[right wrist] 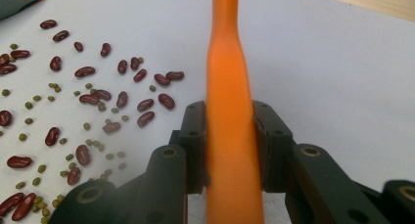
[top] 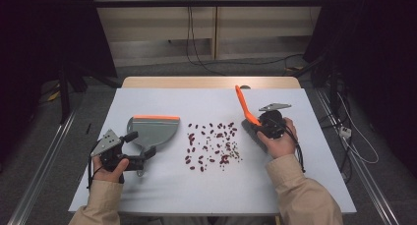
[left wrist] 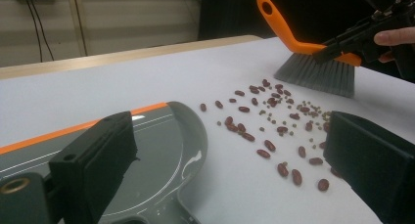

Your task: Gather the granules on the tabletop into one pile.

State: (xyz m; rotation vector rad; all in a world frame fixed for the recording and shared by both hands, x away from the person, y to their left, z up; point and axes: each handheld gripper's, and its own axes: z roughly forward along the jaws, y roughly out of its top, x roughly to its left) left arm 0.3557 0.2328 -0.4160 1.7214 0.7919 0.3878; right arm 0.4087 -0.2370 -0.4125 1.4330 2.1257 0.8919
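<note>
With our right tongs point(top: 257, 125) we grasp the orange handle of the brush point(left wrist: 313, 67): in the right gripper view the two black jaws press on both sides of the handle point(right wrist: 229, 116), so these tongs are clenched on it. The grey bristles of the brush stand on the white desk point(top: 196, 185), just beside the right edge of the scattered beans point(top: 211, 144). The beans are dark red ones mixed with small green ones, and they lie in a loose patch in the middle of the desk, between the brush and the dustpan point(top: 153, 130). The dustpan is grey with an orange lip on its far side; it lies flat on the desk at the left of the beans. Our left tongs point(top: 140, 149) are at the near part of the dustpan, where its handle is, with one jaw over the pan and the other jaw over the bare desk; the jaws stand wide apart, so these tongs are released.
</note>
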